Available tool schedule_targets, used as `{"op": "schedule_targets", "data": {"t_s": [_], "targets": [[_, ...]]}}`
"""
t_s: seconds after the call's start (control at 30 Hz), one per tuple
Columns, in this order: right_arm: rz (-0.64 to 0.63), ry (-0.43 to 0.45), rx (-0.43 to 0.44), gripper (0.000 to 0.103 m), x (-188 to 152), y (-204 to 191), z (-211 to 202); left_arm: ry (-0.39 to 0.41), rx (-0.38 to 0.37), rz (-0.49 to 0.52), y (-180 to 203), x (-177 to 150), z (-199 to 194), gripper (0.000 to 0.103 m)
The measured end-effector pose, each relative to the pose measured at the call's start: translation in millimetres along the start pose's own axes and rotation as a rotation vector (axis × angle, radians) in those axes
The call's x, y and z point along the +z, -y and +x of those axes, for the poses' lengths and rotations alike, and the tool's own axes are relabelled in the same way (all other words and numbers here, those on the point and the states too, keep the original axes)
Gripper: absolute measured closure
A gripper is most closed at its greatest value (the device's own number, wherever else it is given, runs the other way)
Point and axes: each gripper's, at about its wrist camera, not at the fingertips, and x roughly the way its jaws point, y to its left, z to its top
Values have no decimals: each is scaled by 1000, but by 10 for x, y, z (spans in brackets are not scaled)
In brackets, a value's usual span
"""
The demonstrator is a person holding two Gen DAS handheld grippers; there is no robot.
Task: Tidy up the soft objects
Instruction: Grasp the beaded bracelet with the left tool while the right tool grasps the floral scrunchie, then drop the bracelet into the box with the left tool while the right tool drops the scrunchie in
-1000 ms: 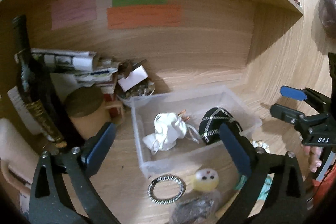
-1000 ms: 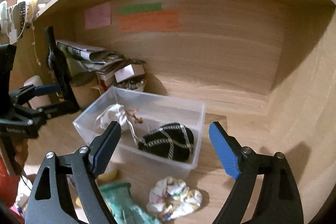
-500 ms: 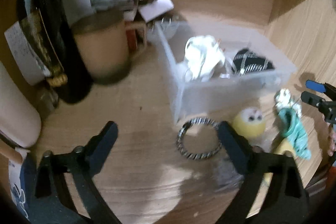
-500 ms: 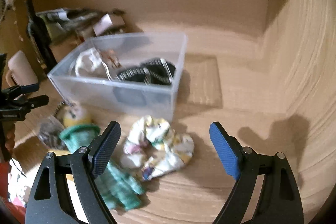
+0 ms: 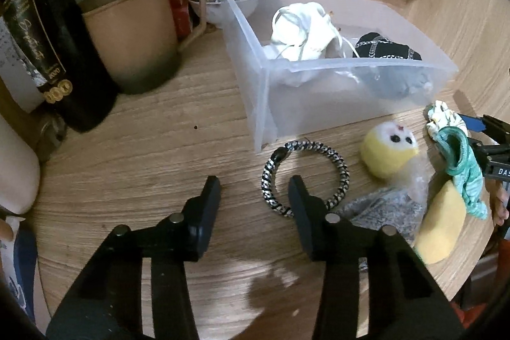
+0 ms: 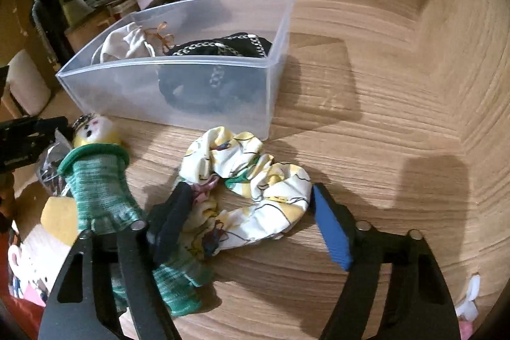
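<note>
A: We're at the pick-up step on both sides. In the right wrist view our right gripper (image 6: 248,206) is low over the floral scrunchie (image 6: 245,190), fingers spread wide, one on either side of it, nothing pinched yet.

B: And our left gripper (image 5: 253,191) is parted as well, empty. Its right finger lies over the near rim of the braided ring (image 5: 305,177); the left finger rests over bare wood at about nine o'clock from the ring.

A: The clear bin (image 5: 334,91) sits at twelve to one o'clock from the ring, just beyond it. The white pouch (image 5: 302,35) and the black chained bag (image 5: 387,50) are in it already.

B: Still outside: the yellow plush head (image 5: 387,150) at three o'clock from the ring, the green knit piece (image 6: 102,190) at nine o'clock from the scrunchie, and a grey crinkled bag (image 5: 382,206).

A: Next, we judge, the right fingers must close across the scrunchie's bunched fabric, then carry it to eleven o'clock, over the bin's near wall.

B: The left needs shifting so both fingers straddle one strand of the ring. As they stand, closing would likely miss it.
</note>
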Motion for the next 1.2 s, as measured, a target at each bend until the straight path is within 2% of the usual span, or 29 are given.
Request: {"op": "schedule_targets", "data": {"t_s": [0.03, 0.07, 0.17, 0.23, 0.27, 0.43, 0.7, 1.0, 1.2], "targets": [[0, 2, 7, 42, -5, -5, -8, 4, 4, 0, 5, -5, -5, 65], [0, 6, 11, 45, -15, -10, -15, 7, 8, 5, 16, -7, -2, 70], [-4, 22, 11, 63, -19, -27, -30, 15, 14, 24, 83, -2, 23, 84], [-6, 25, -10, 87, -13, -35, -31, 16, 9, 35, 111, -12, 12, 93], [-6, 25, -18, 90, -15, -20, -29, 16, 9, 35, 116, -8, 10, 97], [5, 73, -50, 91, -65, 1, -142, 36, 10, 31, 129, -44, -82, 98], [48, 198, -79, 91, -48, 96, -575, 151, 35, 43, 217, -36, -542, 98], [57, 334, -87, 92, 143, 82, -949, 284, 21, 54, 300, 256, -929, 98], [40, 389, -71, 91, 342, 10, -1007, 329, 14, 57, 320, 507, -925, 98]]}}
